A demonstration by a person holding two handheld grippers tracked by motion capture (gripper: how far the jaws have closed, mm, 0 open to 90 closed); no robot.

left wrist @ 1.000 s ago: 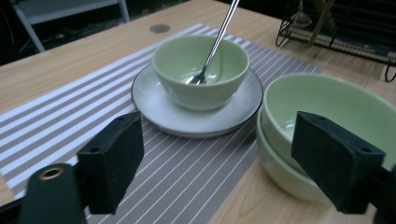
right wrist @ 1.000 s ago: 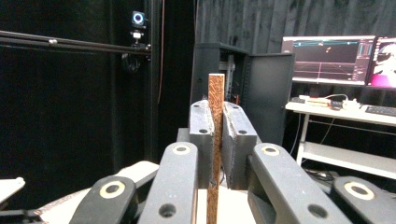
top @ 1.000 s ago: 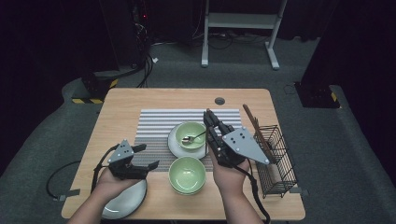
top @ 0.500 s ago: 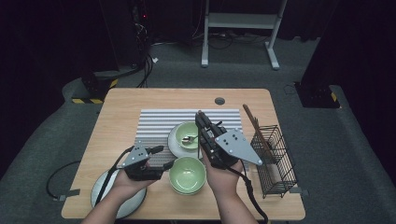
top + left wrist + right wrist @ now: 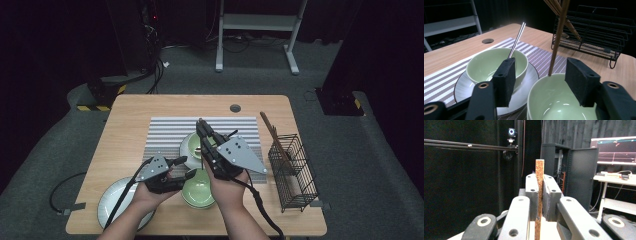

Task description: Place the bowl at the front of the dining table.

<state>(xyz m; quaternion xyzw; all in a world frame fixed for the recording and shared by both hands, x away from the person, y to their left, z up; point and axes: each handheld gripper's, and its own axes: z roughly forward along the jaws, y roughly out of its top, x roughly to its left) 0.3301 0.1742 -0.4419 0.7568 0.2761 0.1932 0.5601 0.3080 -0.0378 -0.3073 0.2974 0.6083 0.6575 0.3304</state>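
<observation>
While the left gripper (image 5: 186,167) has just been closing its jaws, nothing yet pinched, around the near bowl (image 5: 199,190) rim, the right gripper (image 5: 201,131) clamps a chopstick (image 5: 539,195) upright over it; farther stand a bowl with spoon (image 5: 517,41) and, right, a rack (image 5: 292,170).

No words, labels, brand marks or numbers can be read anywhere. The monitor (image 5: 613,148), to the right of the dark cabinet (image 5: 574,172) in the right gripper view, shows only coloured lines and blurred marks too small to make out.
</observation>
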